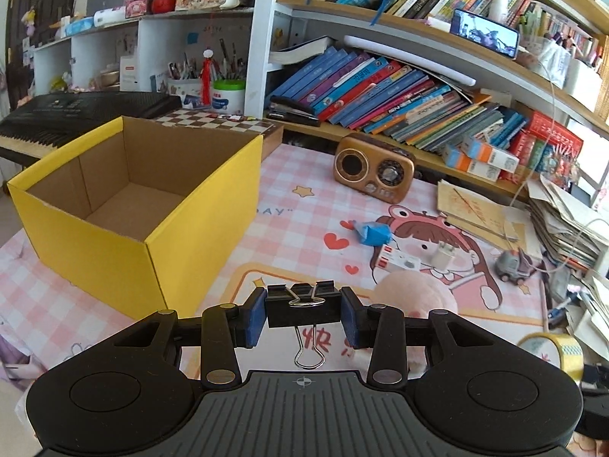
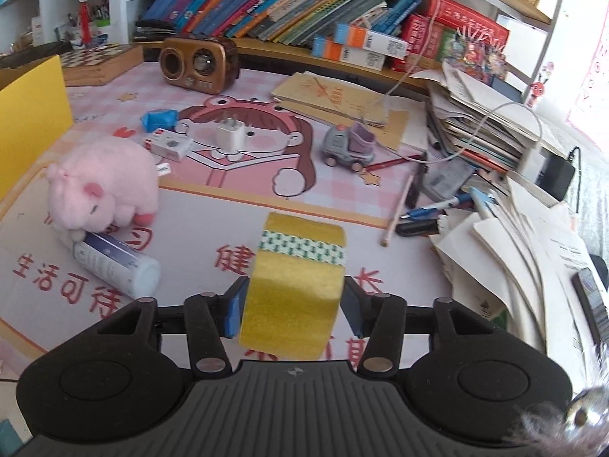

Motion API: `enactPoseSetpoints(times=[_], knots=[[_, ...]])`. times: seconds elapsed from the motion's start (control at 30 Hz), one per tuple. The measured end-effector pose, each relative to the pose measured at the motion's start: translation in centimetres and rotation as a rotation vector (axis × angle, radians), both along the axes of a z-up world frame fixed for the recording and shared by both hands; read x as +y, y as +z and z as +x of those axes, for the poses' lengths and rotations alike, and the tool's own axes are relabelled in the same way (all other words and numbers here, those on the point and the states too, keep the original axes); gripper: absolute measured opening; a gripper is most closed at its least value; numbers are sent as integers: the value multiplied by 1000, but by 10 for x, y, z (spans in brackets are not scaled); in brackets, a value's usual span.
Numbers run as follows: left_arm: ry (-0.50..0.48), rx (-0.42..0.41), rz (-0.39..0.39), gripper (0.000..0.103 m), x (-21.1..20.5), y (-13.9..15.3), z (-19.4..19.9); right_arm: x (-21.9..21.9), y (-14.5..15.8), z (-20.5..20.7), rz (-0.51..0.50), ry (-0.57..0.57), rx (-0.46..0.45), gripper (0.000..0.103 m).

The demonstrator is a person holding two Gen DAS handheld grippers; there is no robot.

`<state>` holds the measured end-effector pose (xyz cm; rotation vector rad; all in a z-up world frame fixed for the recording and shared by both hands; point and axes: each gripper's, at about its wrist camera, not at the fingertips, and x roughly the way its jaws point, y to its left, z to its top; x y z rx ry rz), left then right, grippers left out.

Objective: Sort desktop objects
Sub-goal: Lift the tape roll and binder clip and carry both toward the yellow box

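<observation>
- Left wrist view: the left gripper [image 1: 303, 310] sat at the lower centre of the frame, its blue pads clenched on a black binder clip [image 1: 303, 306]. One wire handle of the clip hung down toward the camera and the other lay folded on top.
- The clip was held up off the pink checked desk mat [image 1: 304, 224].
- An open yellow cardboard box [image 1: 182, 251] filled the left of the frame, its brown inside bare where it showed.
- A brown retro radio [image 1: 375, 169] stood at the upper centre, below a shelf of leaning books [image 1: 380, 91].
- Right wrist view: the right gripper [image 2: 292, 306] was at the lower centre with a yellow tape roll [image 2: 295, 285] standing on edge between its fingers. The left pad lay against the roll; a thin gap showed at the right pad, so the roll was not clamped.
- A pink plush pig [image 2: 104, 186] lay at the left of the frame, touching a white tube [image 2: 118, 262] below it.
- A white charger [image 2: 230, 135] and a grey toy truck [image 2: 348, 144] sat at the centre of the mat, with an edge of the yellow box at the far left.
</observation>
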<state>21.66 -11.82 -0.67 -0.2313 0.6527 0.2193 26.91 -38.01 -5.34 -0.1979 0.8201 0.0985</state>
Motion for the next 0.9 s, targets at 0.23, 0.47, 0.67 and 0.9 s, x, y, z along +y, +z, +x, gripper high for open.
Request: enactPoseSetpoints(times=[0.23, 0.47, 0.67, 0.9], knots=[[7, 7, -15, 39, 3, 3, -17, -4, 2, -8, 36, -13, 2, 39], [1, 9, -27, 39, 7, 8, -29, -3, 12, -10, 110, 14, 11, 39], [-11, -6, -53, 39, 13, 14, -37, 1, 29, -18, 155, 15, 2, 39], [-41, -25, -78, 39, 24, 17, -51, 16, 45, -41, 169, 8, -14, 39]])
